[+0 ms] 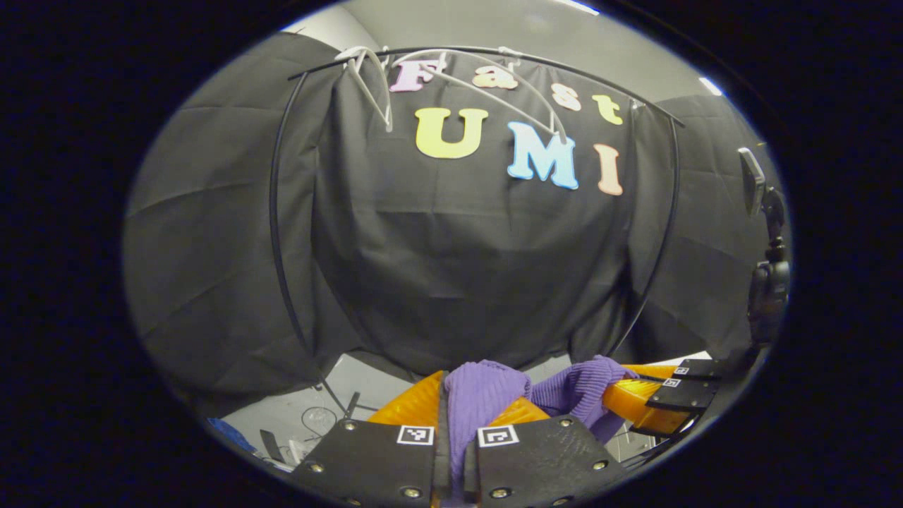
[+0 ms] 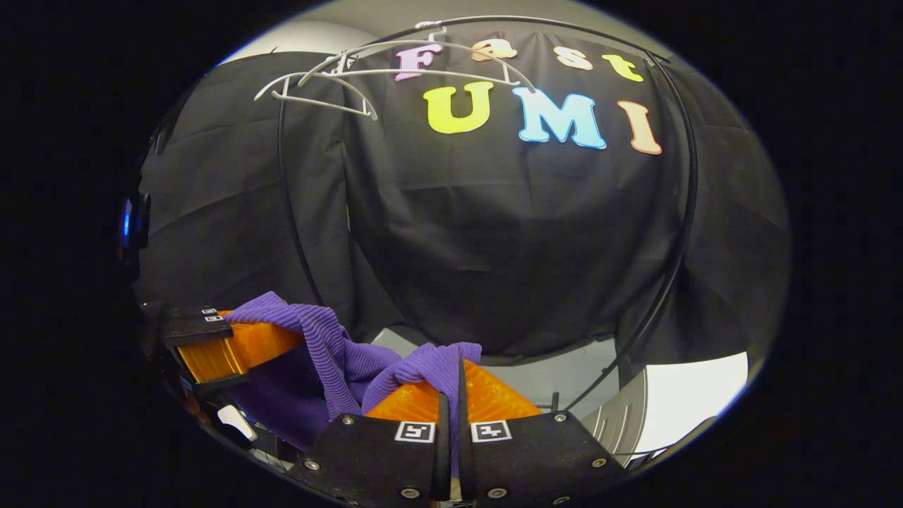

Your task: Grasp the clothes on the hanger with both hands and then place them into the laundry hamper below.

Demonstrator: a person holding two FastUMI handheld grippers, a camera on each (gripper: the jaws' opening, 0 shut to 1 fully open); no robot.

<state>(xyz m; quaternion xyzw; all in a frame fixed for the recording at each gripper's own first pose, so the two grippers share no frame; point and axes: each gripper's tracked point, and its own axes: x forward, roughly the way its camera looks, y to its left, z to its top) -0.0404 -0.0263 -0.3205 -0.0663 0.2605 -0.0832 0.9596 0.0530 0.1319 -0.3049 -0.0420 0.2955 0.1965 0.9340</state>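
Purple garment (image 1: 480, 395) clamped in both hand-held grippers (image 1: 455, 423) (image 2: 450, 402) — bare white hangers (image 1: 451, 77) overhead.

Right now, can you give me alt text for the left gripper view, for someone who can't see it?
The left gripper, its orange fingers shut, pinches a purple ribbed garment, which stretches right to the right gripper, also clamped on it. Behind stands a black clothes rail with bare white hangers against a black cloth wall.

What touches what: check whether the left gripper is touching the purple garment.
Touching. In the left gripper view, the left gripper is closed with the purple garment pinched between its orange fingers.
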